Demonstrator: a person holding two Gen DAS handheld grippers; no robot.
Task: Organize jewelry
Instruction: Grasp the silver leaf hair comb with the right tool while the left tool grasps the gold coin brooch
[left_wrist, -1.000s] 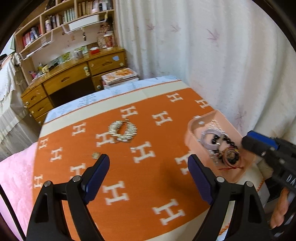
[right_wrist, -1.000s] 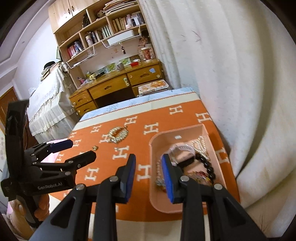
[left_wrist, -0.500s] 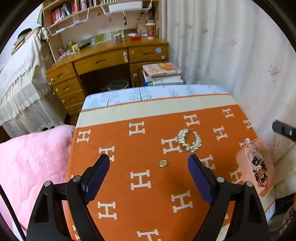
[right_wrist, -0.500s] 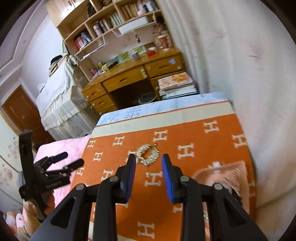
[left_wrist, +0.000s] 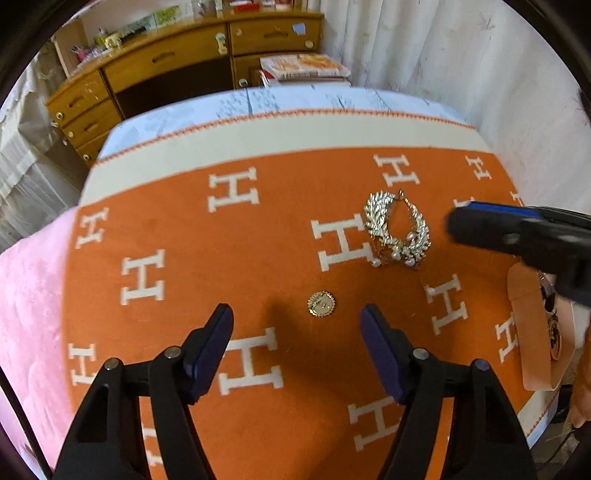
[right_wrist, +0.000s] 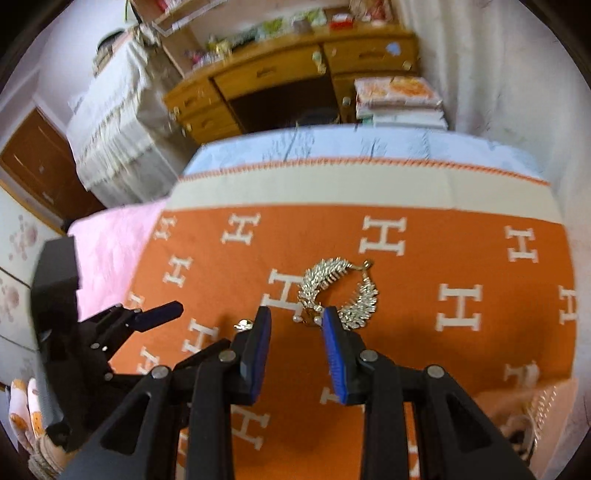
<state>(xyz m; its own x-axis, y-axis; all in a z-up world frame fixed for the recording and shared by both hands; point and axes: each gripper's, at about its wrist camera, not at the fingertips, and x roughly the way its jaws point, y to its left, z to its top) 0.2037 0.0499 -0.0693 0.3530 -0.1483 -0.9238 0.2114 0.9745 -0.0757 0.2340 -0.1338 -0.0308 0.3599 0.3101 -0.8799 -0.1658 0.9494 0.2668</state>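
Necklace: gold leafy necklace with little pearls is lying in a loop on the orange blanket, out in the open where it is easy to reach.
Round charm: small gold round charm is lying flat on the blanket, near the necklace but not touching it.
Left gripper: left gripper is hanging just over the charm, with the charm sitting in front of the gap. Its jaws are standing wide apart and are holding nothing. I think it is lining up to take the charm.
Right gripper: right gripper is pointing at the near end of the necklace, where the pearls are. Its jaws are parted a little, with a narrow gap, and are holding nothing. I think it is getting ready to pinch the necklace there.
Tray: pink tray is sitting at the right edge of the blanket, well apart from the charm. Some other jewelry is already lying in it, so it looks like the place where the pieces are going.
Blanket: orange blanket with white H shapes is covering the bed, so the shiny pieces are showing up well.
Room: wooden desk with drawers is standing past the end of the bed.
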